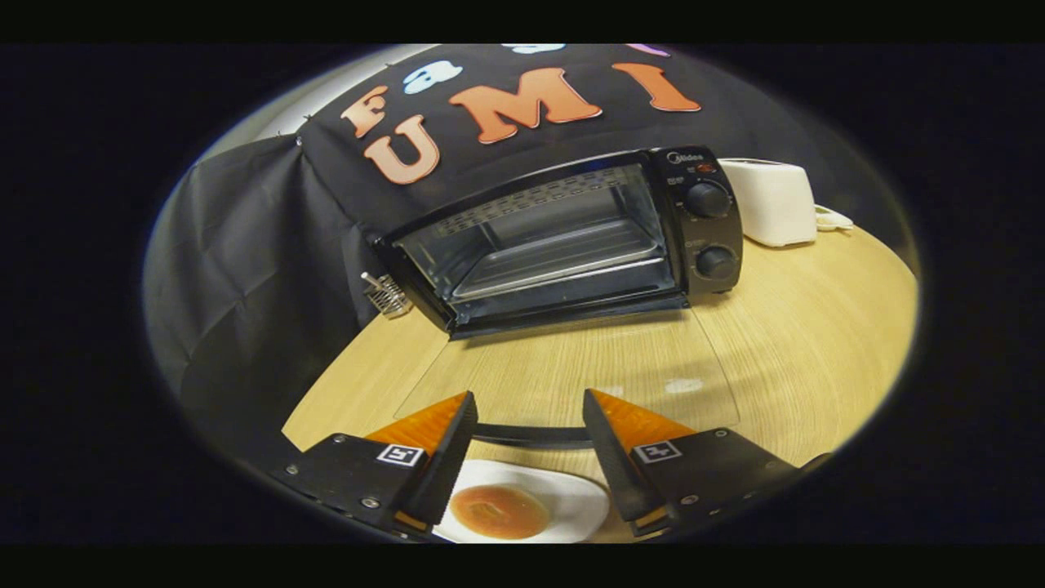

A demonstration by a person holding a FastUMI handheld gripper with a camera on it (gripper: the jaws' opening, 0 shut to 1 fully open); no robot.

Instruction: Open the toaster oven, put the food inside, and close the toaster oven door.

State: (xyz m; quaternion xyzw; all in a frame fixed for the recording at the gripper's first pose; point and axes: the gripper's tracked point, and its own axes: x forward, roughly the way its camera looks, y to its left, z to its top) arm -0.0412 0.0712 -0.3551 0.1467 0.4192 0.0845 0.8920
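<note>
A black toaster oven stands at the back of the round wooden table. Its glass door is folded down flat over the table, and the dark door handle lies just ahead of my fingers. A metal tray sits inside the open cavity. My gripper is open, with nothing between its fingers. Below and between the fingers lies a round brown piece of food on a white plate, on the near side of the door handle.
Two knobs sit on the oven's right panel. A white toaster stands to the right of the oven at the table's back. A small metal wire piece pokes out by the oven's left corner. Black cloth hangs behind and left.
</note>
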